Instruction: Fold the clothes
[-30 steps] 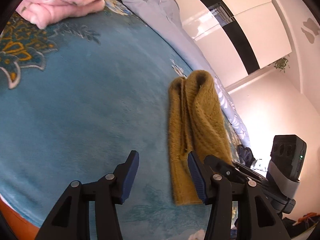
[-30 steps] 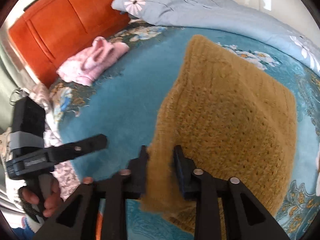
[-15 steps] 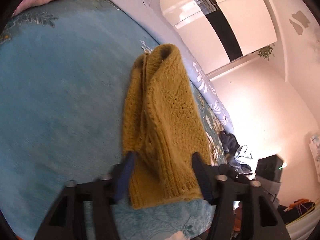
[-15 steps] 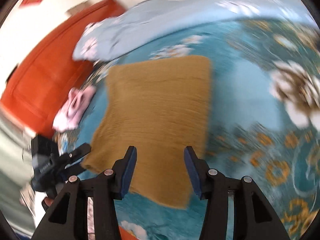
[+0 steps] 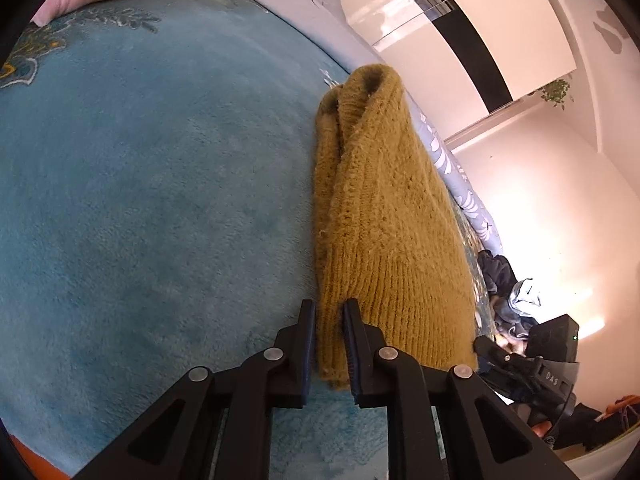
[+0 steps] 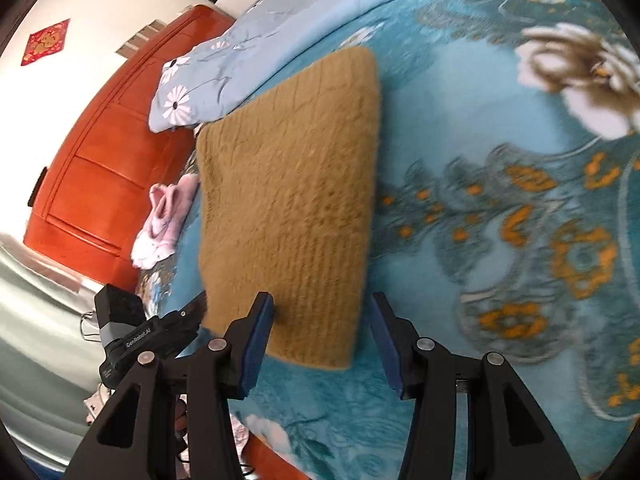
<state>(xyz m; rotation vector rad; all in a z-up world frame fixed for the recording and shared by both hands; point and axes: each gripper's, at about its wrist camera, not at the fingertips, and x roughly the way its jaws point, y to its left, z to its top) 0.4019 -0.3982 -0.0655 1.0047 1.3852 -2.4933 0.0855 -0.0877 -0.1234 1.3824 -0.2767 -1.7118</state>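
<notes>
— Left gripper (image 5: 329,342) is clenched on the near ribbed edge of the mustard-yellow knitted sweater (image 5: 384,236); right gripper (image 6: 322,340) hangs released, fingers spread over the same garment's near hem without gripping it. How would you carry on?

— Where does the sweater sit?

— Folded into a rough rectangle on the teal plush floral blanket (image 5: 160,200), near the pale blue flowered duvet (image 6: 248,60). A pink fuzzy garment (image 6: 162,220) lies well apart, by the orange wooden headboard (image 6: 100,152).

— Then I judge the fold nearly finished. Keep the left pinch low and pull gently along the blanket, so the stacked layers stay aligned.

— And the right side?

— Lower it onto the opposite corner of the hem before any lift; loose knit sags and stretches if carried by one edge.

— Risk?

— Layers sliding apart, probably.
</notes>
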